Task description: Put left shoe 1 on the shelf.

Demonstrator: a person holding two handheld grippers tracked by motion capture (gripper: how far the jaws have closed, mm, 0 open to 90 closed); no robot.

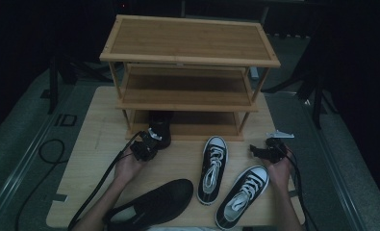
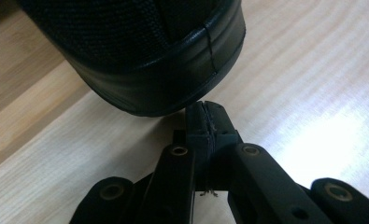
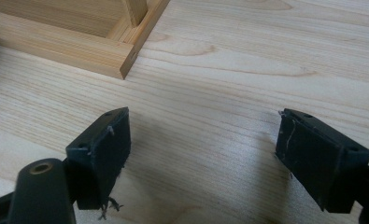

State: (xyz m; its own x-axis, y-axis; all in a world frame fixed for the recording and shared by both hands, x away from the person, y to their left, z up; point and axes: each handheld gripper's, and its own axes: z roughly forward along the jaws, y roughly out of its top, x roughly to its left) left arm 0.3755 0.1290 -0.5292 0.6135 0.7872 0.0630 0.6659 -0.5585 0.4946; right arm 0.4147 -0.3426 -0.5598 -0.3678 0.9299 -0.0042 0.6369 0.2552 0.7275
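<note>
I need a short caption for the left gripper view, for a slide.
Shut hand-held gripper at the heel of a black shoe on the wooden table.

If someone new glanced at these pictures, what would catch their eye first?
Probably the three-tier wooden shoe rack at the table's far side, with a black shoe on its bottom shelf. The shut left gripper sits right at that shoe's heel, while two black-and-white sneakers lie nearer the person.
</note>
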